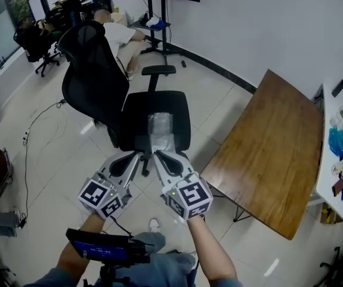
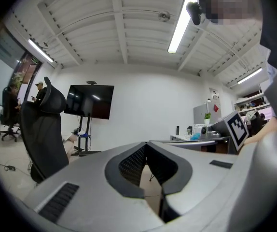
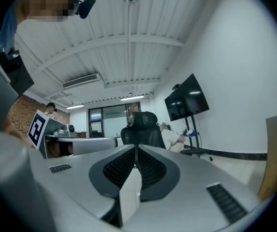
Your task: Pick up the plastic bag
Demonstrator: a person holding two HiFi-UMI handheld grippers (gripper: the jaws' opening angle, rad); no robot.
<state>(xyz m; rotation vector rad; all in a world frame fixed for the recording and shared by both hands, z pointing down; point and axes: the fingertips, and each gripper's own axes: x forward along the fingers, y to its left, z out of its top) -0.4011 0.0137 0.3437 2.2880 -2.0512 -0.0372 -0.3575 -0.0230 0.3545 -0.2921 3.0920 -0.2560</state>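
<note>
A clear plastic bag (image 1: pixel 161 130) lies on the seat of a black office chair (image 1: pixel 137 109), toward the seat's front edge. Both grippers point at the chair from the near side. My left gripper (image 1: pixel 140 156) reaches the seat's front edge just left of the bag, with its jaws shut and nothing between them (image 2: pixel 146 144). My right gripper (image 1: pixel 158 156) is beside it, its tips at the bag's near end. Its jaws (image 3: pixel 136 148) stand parted by a narrow slit with nothing between them. The bag does not show in either gripper view.
A brown wooden table (image 1: pixel 273 154) stands right of the chair, with a white desk (image 1: pixel 330 184) holding small items beyond it. A TV stand (image 1: pixel 156 17) and seated people (image 1: pixel 121 37) are at the back. A dark device (image 1: pixel 106 247) sits below my hands.
</note>
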